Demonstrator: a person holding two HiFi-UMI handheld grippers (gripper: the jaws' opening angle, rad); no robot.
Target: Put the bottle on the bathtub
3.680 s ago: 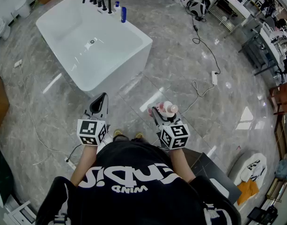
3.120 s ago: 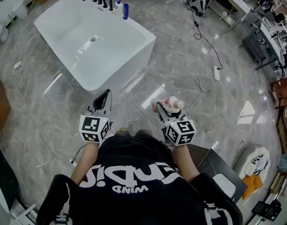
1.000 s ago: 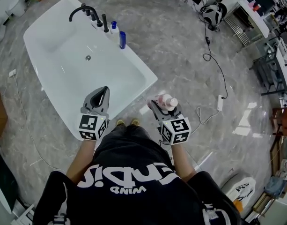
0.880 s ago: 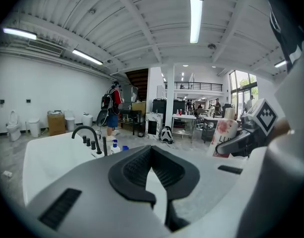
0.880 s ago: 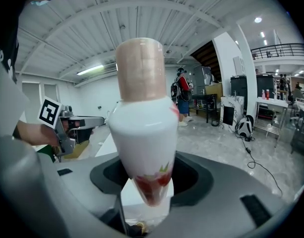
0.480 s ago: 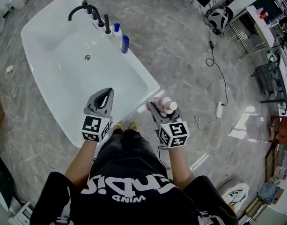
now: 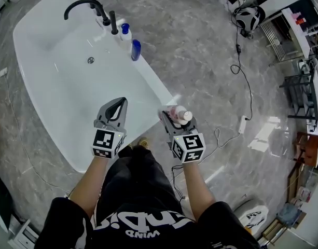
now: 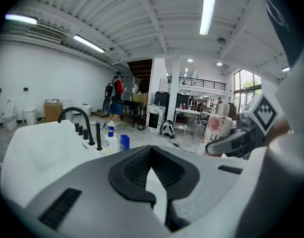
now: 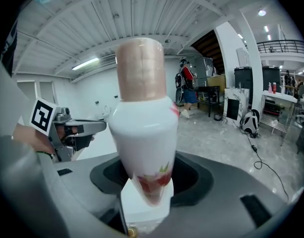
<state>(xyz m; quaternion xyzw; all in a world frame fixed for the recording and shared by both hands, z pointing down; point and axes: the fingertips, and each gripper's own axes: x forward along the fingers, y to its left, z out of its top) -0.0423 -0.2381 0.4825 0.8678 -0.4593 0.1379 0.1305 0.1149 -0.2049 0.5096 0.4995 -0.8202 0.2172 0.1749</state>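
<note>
My right gripper [image 7: 175,119] is shut on a white bottle [image 9: 144,133] with a red print and a beige cap; the same bottle [image 7: 178,115] stands upright just past the bathtub's near right corner. The white bathtub [image 7: 39,71] fills the upper left of the head view. My left gripper [image 7: 113,111] hangs over the tub's near end, its jaws shut with nothing in them. In the left gripper view that gripper [image 8: 154,175] faces the tub rim [image 8: 47,138], with the held bottle [image 8: 216,130] off to the right.
A black faucet [image 7: 81,4] with black knobs, a white pump bottle [image 7: 125,31] and a blue bottle [image 7: 135,49] stand on the tub's far rim. Cables [image 7: 242,77] and a power strip [image 7: 242,123] lie on the marble floor at right. A person [image 8: 114,95] walks in the background.
The view has advanced toward the bathtub over the frames; both grippers now sit at its near end. The right gripper still holds the bottle and the left stays shut.
</note>
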